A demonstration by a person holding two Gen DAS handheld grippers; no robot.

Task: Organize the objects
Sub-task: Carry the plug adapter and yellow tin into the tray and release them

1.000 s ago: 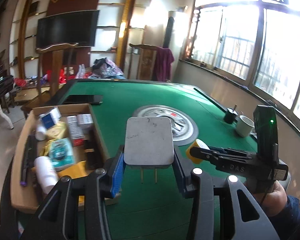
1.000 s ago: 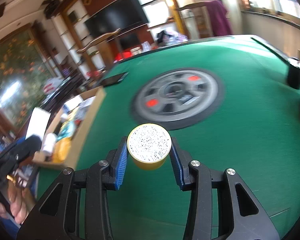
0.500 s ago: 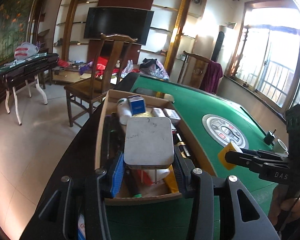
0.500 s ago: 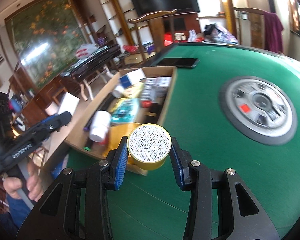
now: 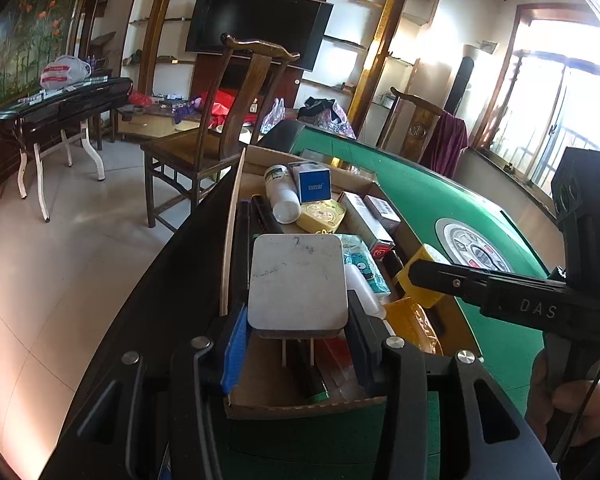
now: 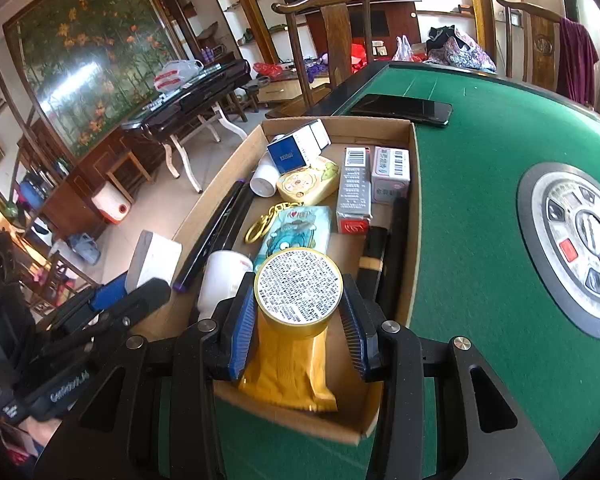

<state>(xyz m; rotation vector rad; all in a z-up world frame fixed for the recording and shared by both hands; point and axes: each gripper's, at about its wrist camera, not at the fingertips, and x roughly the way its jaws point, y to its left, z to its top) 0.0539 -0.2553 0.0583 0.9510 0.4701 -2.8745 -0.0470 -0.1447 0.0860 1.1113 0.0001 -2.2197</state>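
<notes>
A white plug adapter (image 5: 298, 282), prongs down, was clamped between the pads of the left gripper (image 5: 296, 334) above the near end of a cardboard box (image 6: 414, 184). A round yellow tin (image 6: 299, 294) was gripped by the right gripper (image 6: 298, 320) over a yellow packet (image 6: 290, 372) inside the same box. The box was set on a green felt table (image 6: 480, 184), beside a black phone (image 6: 400, 109).

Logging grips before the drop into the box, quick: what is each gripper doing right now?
Left gripper: closed on the white plug adapter.
Right gripper: closed on the round yellow tin.
</notes>
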